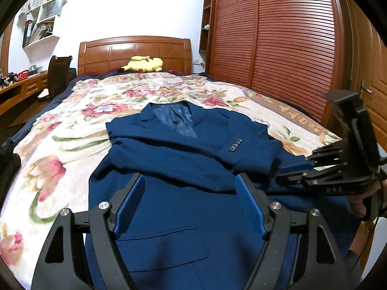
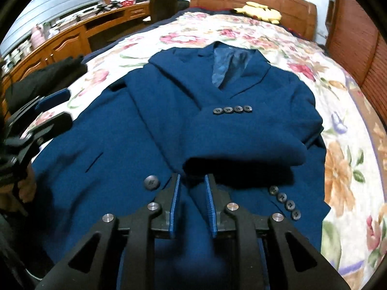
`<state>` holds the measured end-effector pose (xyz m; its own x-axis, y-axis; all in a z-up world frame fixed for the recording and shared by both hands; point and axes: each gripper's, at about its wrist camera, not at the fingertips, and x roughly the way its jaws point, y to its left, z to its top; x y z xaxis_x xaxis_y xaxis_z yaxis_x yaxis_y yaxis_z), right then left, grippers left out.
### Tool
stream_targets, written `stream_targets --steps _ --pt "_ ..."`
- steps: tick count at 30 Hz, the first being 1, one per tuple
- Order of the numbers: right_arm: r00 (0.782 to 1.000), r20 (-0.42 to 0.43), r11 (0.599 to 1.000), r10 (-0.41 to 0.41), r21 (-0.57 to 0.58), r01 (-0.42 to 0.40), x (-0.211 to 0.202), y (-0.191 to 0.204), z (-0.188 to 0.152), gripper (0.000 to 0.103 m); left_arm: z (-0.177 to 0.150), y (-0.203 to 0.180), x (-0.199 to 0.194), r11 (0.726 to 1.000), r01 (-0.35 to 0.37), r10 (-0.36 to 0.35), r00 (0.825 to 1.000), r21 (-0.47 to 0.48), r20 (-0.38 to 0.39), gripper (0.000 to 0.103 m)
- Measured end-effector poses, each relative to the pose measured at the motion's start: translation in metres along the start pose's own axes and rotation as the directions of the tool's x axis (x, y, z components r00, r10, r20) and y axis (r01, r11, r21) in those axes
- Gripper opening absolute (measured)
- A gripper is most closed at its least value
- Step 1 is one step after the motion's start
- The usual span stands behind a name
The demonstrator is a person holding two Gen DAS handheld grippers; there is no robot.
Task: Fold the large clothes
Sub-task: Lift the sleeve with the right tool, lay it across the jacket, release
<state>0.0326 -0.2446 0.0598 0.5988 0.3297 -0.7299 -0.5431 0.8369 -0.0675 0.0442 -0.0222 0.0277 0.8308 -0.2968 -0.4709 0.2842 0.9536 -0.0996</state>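
Floral bedspread (image 1: 72, 125) under blue jacket (image 1: 169, 159) (wood wardrobe (image 1: 278, 36) behind), both hand-held grippers spread.

"DAS" in pale letters on the black body of the right gripper (image 1: 293, 171), seen at right in the left wrist view. Printed word on a white bag (image 1: 53, 8) on the far-left wall shelf, too small to read.

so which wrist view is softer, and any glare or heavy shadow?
Right wrist view is softer, smeared toward the edges; a dark shadow sits under the folded sleeve of the blazer. Left wrist view is sharper, with glare on the headboard. Both show fisheye bending.
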Motion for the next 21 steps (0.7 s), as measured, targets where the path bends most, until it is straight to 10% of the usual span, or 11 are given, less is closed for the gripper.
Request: stream_targets --steps 6,14,21 --pt "0.994 0.086 0.996 -0.067 0.059 0.062 -0.019 -0.025 0.005 0.067 0.001 0.0 0.0 1.0 0.002 -0.002 1.0 0.002 -0.001 0.078" --pt "0.987 0.064 0.974 -0.144 0.183 0.13 0.016 -0.067 0.015 0.069 0.001 0.002 0.0 1.0 -0.003 0.003 1.0 0.0 -0.001 0.078" --pt "0.998 -0.025 0.954 -0.052 0.294 0.057 0.064 -0.09 0.018 0.069 0.001 0.002 -0.002 1.0 -0.003 0.003 1.0 0.004 0.003 0.078"
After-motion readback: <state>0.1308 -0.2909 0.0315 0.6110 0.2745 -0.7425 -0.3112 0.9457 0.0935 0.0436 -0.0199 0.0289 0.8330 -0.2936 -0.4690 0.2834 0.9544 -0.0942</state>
